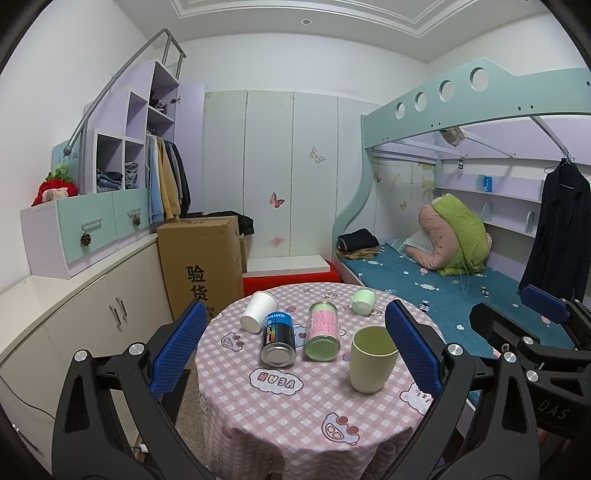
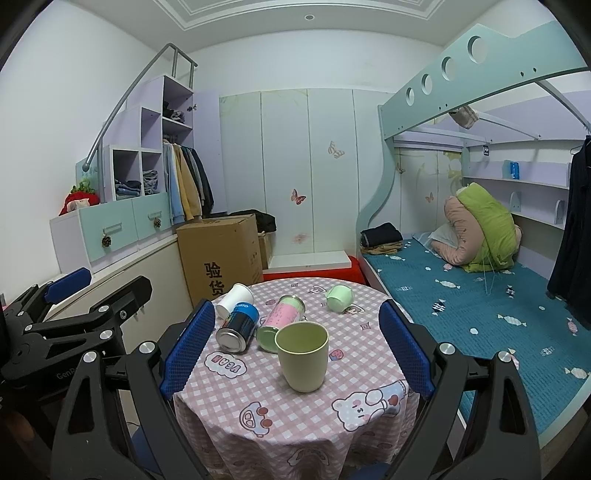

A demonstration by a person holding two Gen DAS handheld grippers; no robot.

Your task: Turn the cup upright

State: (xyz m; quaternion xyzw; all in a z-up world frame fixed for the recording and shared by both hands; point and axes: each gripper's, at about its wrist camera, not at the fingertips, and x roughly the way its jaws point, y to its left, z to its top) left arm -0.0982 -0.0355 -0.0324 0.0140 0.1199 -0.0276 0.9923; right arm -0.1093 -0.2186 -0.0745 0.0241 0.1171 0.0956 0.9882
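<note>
Grippers hang above the near edge of the round table (image 2: 295,413), both spread wide and holding nothing: the left gripper (image 1: 295,350) and the right gripper (image 2: 297,347). The pale green cup (image 2: 302,355) stands upright near the middle of the table, close to its right edge. Behind it lie a blue can (image 2: 238,326), a pink jar (image 2: 282,321), a white paper cup (image 2: 234,300) and a small green mug (image 2: 339,297) near the far edge.

Both wrist views are evenly, softly lit from overhead; a recessed ceiling light (image 1: 305,21) shows at the top. Shadows on the round table (image 1: 295,413) are faint. Strong fisheye bending curves the walls, with black vignette at the corners. Focus stays sharp throughout.
</note>
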